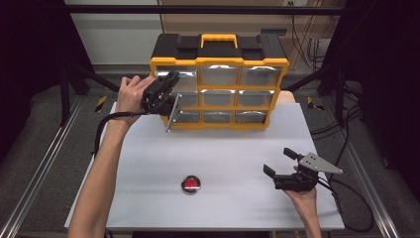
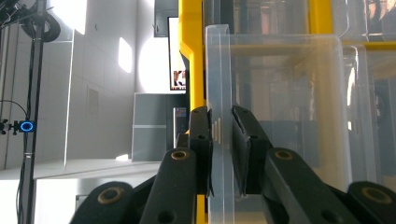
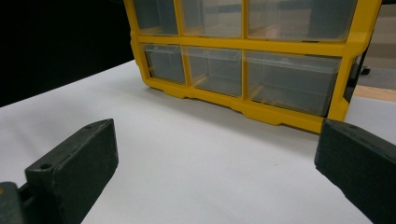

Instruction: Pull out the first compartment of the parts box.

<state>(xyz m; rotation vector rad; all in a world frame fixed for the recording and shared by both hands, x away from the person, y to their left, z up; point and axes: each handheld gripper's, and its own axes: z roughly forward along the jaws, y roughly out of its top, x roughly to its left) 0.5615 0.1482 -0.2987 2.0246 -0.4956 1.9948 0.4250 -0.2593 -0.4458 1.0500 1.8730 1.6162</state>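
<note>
Left gripper (image 2: 222, 135) clamped on clear drawer (image 2: 275, 116) lip of yellow organizer (image 1: 218, 89) — right gripper (image 1: 281, 168) jaws wide, hovering over table (image 1: 148, 163)

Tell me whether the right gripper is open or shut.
Open: the right gripper has its black jaws spread wide apart with bare white table between them, holding nothing.

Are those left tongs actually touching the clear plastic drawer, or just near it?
Touching. In the left gripper view, the left tongs are closed on the clear drawer's front lip, both black pads pressed against the plastic with no gap.
</note>
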